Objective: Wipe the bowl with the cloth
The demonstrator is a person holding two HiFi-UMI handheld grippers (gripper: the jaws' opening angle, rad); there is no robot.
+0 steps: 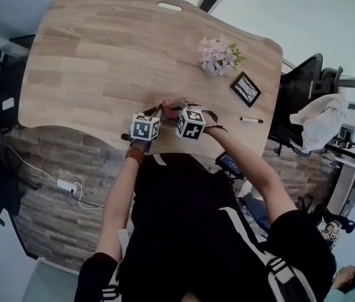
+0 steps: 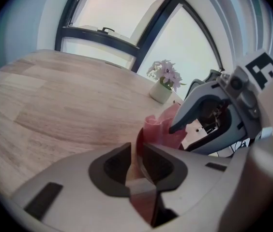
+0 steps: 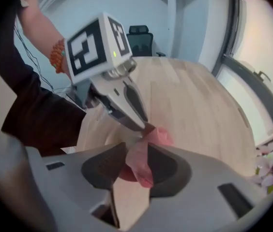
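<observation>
Head view – wooden desk (image 1: 102, 61), person leaning over its near edge. Flower pot (image 1: 218, 56) stands toward the far right. Bowl (image 1: 206, 112) sits at the desk's near edge, on the person's side of the flower pot and a little left of it. Pink cloth (image 1: 174, 103) is bunched in the bowl. Left tool (image 1: 158, 111) and right tool (image 1: 179, 109) both point down into it, marker cubes almost touching. Picture frame (image 1: 245, 88) and pen (image 1: 251, 119) lie just on the near side of the flower pot.

Left gripper view – left tool (image 2: 134, 151) straddles the dark red bowl (image 2: 140, 137) rim. Jaws stand a little apart: the rim is against one jaw, with a sliver of gap at the other, so no clamp. Cloth (image 2: 158, 129) rises just beyond, between this tool and the flower pot (image 2: 161, 88). Right tool (image 2: 175, 127) comes in from the right, tip at the cloth.

Right gripper view – right tool (image 3: 135, 153) has its jaws parted, not pinching. A fold of cloth (image 3: 161, 136) hangs between them, lying on one jaw with clear space at the other. Bowl (image 3: 124, 173) shows dark red beneath. Left tool (image 3: 144, 125) tip meets the cloth from above.
</observation>
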